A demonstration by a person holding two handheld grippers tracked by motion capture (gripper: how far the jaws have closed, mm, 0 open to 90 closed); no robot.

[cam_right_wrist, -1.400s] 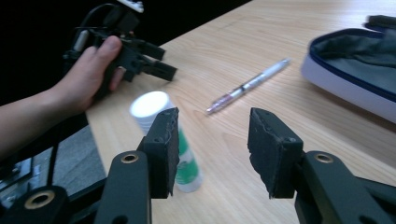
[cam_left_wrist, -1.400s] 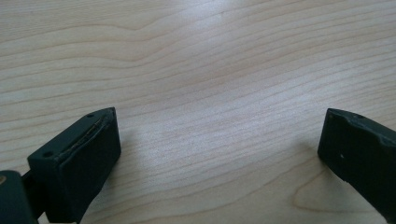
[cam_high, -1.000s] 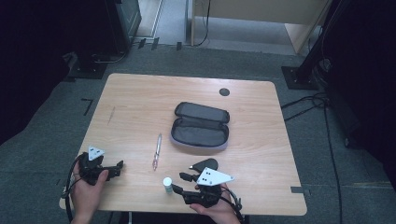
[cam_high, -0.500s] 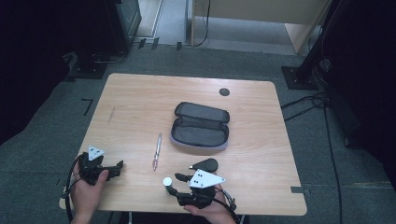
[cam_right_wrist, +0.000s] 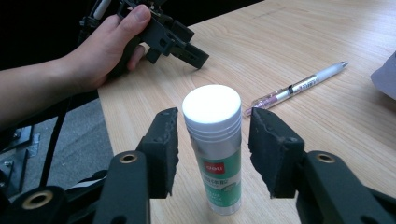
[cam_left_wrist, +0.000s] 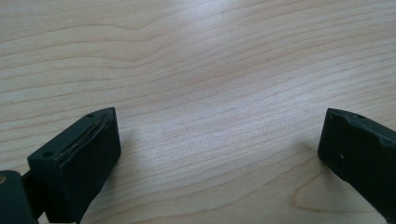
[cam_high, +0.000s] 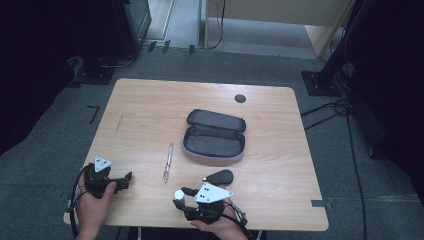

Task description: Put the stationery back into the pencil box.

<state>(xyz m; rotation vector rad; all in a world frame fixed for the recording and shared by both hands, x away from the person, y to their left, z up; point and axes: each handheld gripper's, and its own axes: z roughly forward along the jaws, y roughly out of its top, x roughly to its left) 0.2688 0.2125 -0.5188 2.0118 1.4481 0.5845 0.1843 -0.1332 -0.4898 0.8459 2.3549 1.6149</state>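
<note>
Closing in from either side, the jaws of the right gripper (cam_right_wrist: 212,154) bracket the upright glue stick (cam_right_wrist: 215,149) near the table's near edge, pads not yet touching it. Left gripper (cam_high: 107,179) rests open by the near left corner. Grasp, lift and placement, probably into the open pencil case (cam_high: 215,135) mid-table, all remain.

The setting is a lab or recording workspace. A single wooden table (cam_high: 150,105) stands on grey carpet (cam_high: 40,165). Black equipment stands (cam_high: 325,75) and loose floor cables (cam_high: 330,107) surround it.
</note>
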